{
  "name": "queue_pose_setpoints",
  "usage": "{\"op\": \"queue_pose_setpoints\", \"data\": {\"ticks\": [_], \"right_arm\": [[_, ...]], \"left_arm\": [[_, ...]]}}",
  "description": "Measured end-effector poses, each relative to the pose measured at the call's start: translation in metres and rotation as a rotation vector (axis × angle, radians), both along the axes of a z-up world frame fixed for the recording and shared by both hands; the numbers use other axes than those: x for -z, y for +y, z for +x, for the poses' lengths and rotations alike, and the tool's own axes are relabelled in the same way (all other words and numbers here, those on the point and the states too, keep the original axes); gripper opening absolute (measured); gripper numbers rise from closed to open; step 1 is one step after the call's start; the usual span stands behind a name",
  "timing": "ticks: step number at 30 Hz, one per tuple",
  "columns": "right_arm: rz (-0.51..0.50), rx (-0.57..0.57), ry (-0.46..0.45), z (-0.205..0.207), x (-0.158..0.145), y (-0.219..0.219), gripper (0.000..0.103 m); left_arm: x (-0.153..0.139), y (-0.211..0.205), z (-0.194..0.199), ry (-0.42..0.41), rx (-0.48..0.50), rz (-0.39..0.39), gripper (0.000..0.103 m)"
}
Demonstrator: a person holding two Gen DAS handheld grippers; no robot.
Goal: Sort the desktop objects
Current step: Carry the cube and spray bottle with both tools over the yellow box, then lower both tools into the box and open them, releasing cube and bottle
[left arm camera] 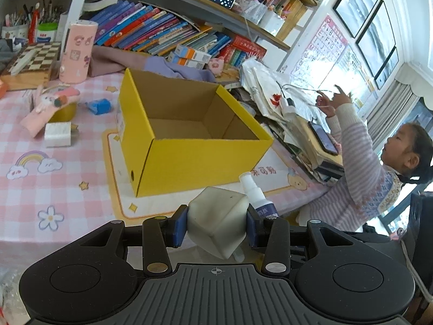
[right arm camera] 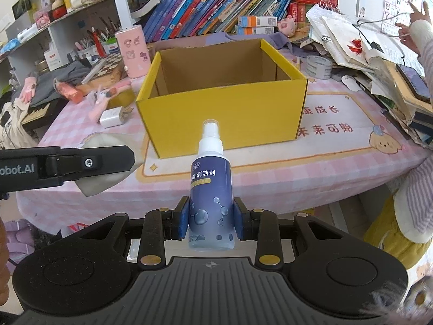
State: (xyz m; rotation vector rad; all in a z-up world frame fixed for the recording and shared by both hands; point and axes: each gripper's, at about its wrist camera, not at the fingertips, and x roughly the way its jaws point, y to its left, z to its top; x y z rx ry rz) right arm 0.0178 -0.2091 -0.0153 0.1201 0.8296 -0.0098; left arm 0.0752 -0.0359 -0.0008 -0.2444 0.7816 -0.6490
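My left gripper [left arm camera: 216,223] is shut on a whitish cube-shaped block [left arm camera: 217,223], held tilted in front of the empty yellow cardboard box [left arm camera: 189,159]. In the right wrist view that left gripper [right arm camera: 81,162] comes in from the left, the block [right arm camera: 102,181] showing behind its finger. An upright blue spray bottle [right arm camera: 209,192] with a white nozzle is gripped by my right gripper [right arm camera: 211,220] at the near table edge, in front of the yellow box [right arm camera: 222,113]. The bottle [left arm camera: 255,197] also shows just right of the block in the left wrist view.
On the pink checked tablecloth [left arm camera: 54,184] left of the box lie a white charger block [left arm camera: 58,134], a blue item [left arm camera: 100,106], a pink plush [left arm camera: 48,105] and a pink cylinder [left arm camera: 77,52]. Tape roll [right arm camera: 319,66] and a paper pile [right arm camera: 365,54] lie to the right. A person [left arm camera: 360,178] sits at the right edge.
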Motion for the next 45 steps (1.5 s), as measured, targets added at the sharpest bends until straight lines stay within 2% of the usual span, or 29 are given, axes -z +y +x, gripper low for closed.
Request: {"op": "queue_pose_setpoints", "data": {"ticks": [15, 26, 33, 38, 45], "right_arm": [[-0.024, -0.038, -0.122, 0.05, -0.041, -0.044, 0.03], [-0.05, -0.111, -0.194, 0.101, -0.059, -0.074, 0.03], [-0.045, -0.168, -0.184, 0.139, -0.054, -0.084, 0.03], [-0.033, -0.212, -0.145, 0.169, -0.044, -0.091, 0.03], [-0.121, -0.324, -0.078, 0.215, -0.021, -0.094, 0.03]], "left_arm": [[-0.03, -0.037, 0.04, -0.119, -0.041, 0.001, 0.041], [-0.041, -0.06, 0.075, -0.181, -0.093, 0.051, 0.041], [-0.04, -0.071, 0.101, -0.198, -0.131, 0.102, 0.041], [-0.028, -0.08, 0.124, -0.178, -0.14, 0.149, 0.041], [-0.013, -0.088, 0.163, -0.18, -0.15, 0.244, 0.041]]}}
